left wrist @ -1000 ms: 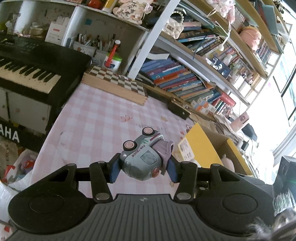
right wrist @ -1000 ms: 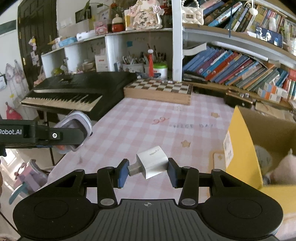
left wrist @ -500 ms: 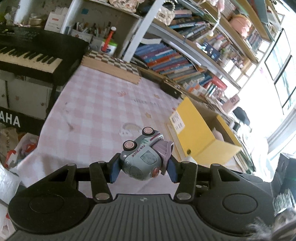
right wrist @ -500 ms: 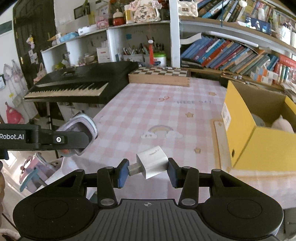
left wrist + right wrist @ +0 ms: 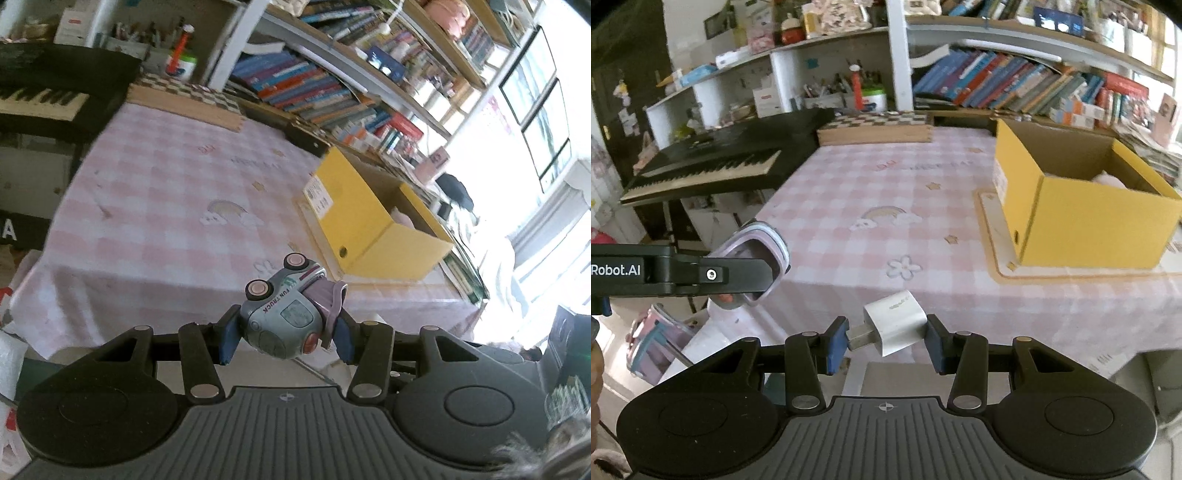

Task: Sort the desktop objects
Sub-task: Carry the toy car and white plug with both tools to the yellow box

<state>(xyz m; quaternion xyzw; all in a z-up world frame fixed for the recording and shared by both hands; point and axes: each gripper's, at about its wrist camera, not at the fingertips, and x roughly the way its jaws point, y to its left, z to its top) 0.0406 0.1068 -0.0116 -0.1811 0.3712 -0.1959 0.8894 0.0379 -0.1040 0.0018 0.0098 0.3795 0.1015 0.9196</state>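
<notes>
Both grippers have drawn back from the table (image 5: pixel 871 177) since a second ago, so its near edge now shows in both views; the box (image 5: pixel 1082 218) has come fully into sight at the right; the left gripper (image 5: pixel 284 334) clamps a toy truck (image 5: pixel 286 314) lying on its side, wheels up; the right gripper (image 5: pixel 886 341) is closed on a white charger (image 5: pixel 895 321), plug end against the left pad; both things hang in the air off the table's near edge; the keyboard (image 5: pixel 709 166) stands far left.

pink checked table (image 5: pixel 871 192), yellow box (image 5: pixel 1097 221), chessboard (image 5: pixel 875 127)
</notes>
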